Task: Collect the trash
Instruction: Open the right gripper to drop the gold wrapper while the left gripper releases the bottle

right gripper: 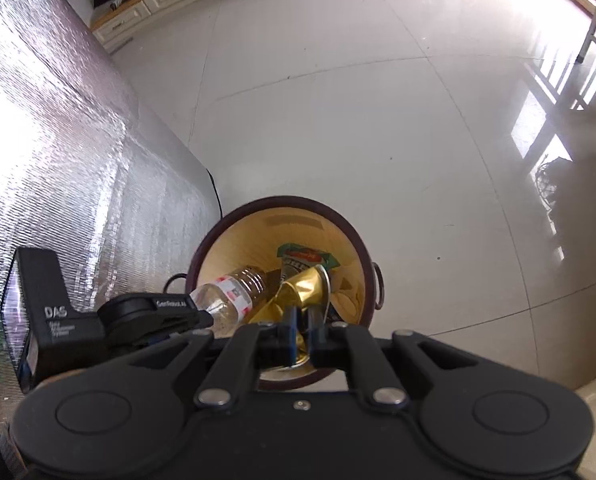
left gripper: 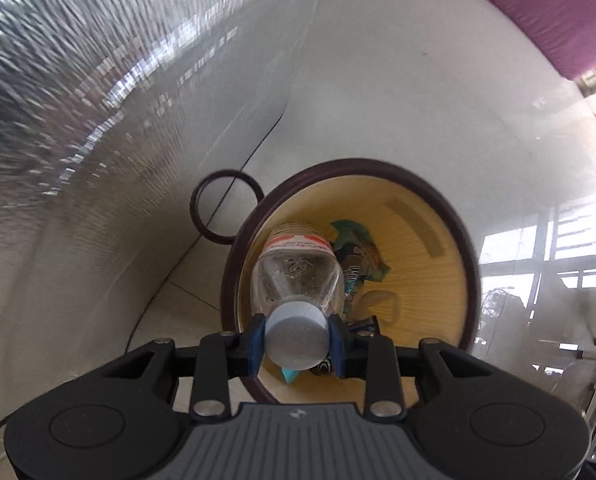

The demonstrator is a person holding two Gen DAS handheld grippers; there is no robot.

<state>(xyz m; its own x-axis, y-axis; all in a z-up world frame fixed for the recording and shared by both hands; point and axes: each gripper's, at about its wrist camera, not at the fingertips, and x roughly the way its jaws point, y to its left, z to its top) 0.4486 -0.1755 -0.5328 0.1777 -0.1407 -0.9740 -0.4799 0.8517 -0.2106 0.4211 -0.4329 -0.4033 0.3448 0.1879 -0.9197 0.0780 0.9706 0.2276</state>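
Note:
My left gripper [left gripper: 297, 339] is shut on the white cap of a clear plastic bottle [left gripper: 298, 272] with a red and white label, which hangs over the mouth of a trash bin [left gripper: 472, 280] with a dark brown rim and yellow inside. Snack wrappers [left gripper: 362, 256] lie in the bin. In the right wrist view my right gripper [right gripper: 302, 334] is shut on a crushed gold can [right gripper: 304, 286] above the same bin [right gripper: 364, 248]. The left gripper [right gripper: 153, 316] comes in from the left holding the bottle [right gripper: 233, 294] over the bin's rim.
A silver foil mat [right gripper: 57, 160] covers the floor on the left. Glossy white floor tiles [right gripper: 358, 100] spread beyond the bin. A low cabinet [right gripper: 157, 4] and a purple cushion [left gripper: 558, 12] stand far off. A ring handle [left gripper: 225, 212] sticks out from the bin's side.

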